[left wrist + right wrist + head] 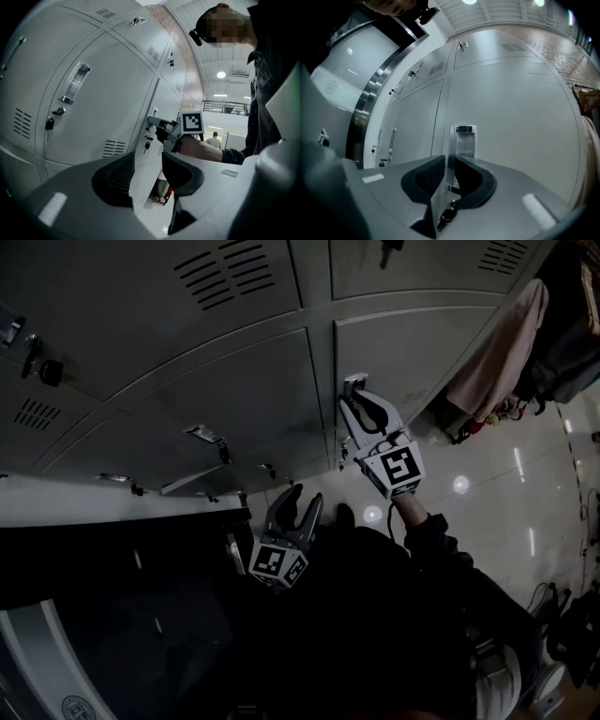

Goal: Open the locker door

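Observation:
The grey locker door (412, 352) stands at centre right of the head view, its metal handle (353, 381) on its left edge. My right gripper (355, 396) reaches up to that handle. In the right gripper view the handle's thin plate (465, 136) and the door's edge run between the black pads (429, 176), which close narrowly on it, so the right gripper (449, 171) is shut on the handle. The left gripper view shows the right gripper (157, 125) against the handle (153, 112). My left gripper (298, 504) hangs lower, away from the lockers, open and empty (147, 173).
More grey lockers (187, 399) with vents, handles and keys (47, 371) fill the wall. A key (146, 145) hangs below the gripped handle. Pink and dark clothes (506, 343) hang to the right of the door. A glossy floor (525, 493) lies beyond, with a person (214, 139) far off.

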